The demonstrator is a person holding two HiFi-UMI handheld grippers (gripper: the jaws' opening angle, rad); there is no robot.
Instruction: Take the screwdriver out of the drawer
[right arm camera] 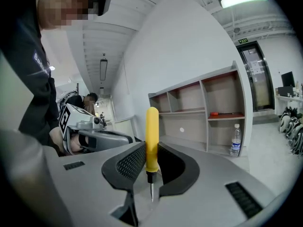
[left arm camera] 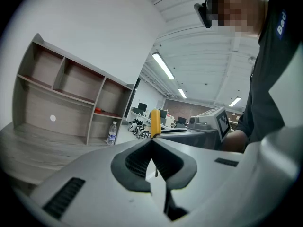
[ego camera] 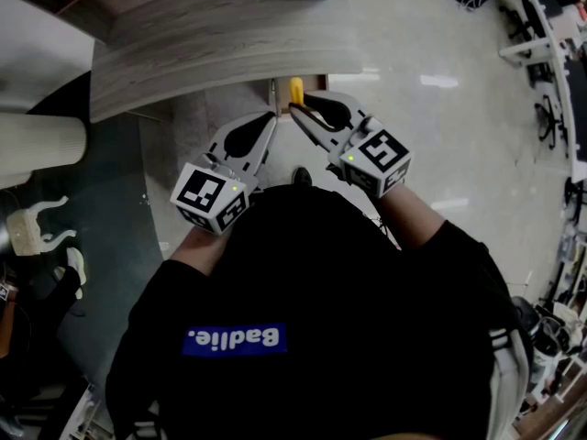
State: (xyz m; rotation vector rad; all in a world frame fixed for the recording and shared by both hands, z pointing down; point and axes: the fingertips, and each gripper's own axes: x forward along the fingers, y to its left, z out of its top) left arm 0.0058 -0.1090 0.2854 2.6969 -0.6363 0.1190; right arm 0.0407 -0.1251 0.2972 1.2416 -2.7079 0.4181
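Observation:
The screwdriver (right arm camera: 152,137) has a yellow handle and a thin metal shaft. It stands upright, shaft pointing down, with my right gripper (right arm camera: 151,162) shut on the lower part of its handle. From the head view, the yellow handle (ego camera: 296,90) pokes out past the right gripper (ego camera: 293,109), just in front of the curved wooden desk (ego camera: 211,49). My left gripper (ego camera: 272,116) is held close beside it on the left, jaws together and holding nothing. In the left gripper view its tips (left arm camera: 152,143) meet, with the screwdriver (left arm camera: 155,123) and right gripper (left arm camera: 208,123) just beyond. The drawer itself is not clearly visible.
An open wooden shelf unit (right arm camera: 203,112) stands on the desk, with a red item (right arm camera: 220,113) on one shelf and a water bottle (right arm camera: 235,146) beside it. A pale column (ego camera: 37,149) and white hooks (ego camera: 37,227) are at the left. Glossy floor (ego camera: 440,108) lies to the right.

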